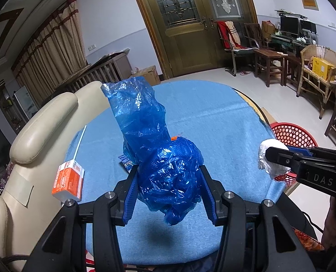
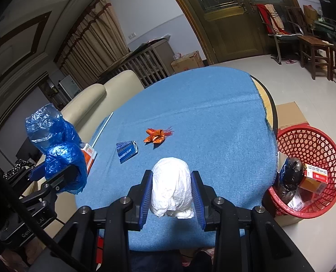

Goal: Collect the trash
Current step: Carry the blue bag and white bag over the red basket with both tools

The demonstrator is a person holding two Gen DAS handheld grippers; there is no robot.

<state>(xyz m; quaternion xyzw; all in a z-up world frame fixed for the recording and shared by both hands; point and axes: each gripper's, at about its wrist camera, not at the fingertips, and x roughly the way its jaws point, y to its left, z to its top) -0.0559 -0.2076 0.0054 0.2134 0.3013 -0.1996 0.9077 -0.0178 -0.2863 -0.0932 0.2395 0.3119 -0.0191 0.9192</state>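
1. The left gripper [image 1: 168,192] has its jaws partly open yet clamped on a crumpled blue plastic bag [image 1: 165,170], lifted above the blue-clothed counter [image 1: 213,117].
2. The right gripper [image 2: 171,195] – jaws nearly closed – pinches a white crumpled paper wad [image 2: 171,188] over the counter's near edge.
3. On the counter lie an orange wrapper [image 2: 155,136], a blue packet [image 2: 126,151] and an orange box [image 1: 68,181].
4. A red basket [image 2: 315,140] stands on the floor to the right of the counter, holding trash.

Crumpled blue bag [image 1: 168,172], white wad [image 2: 171,188]
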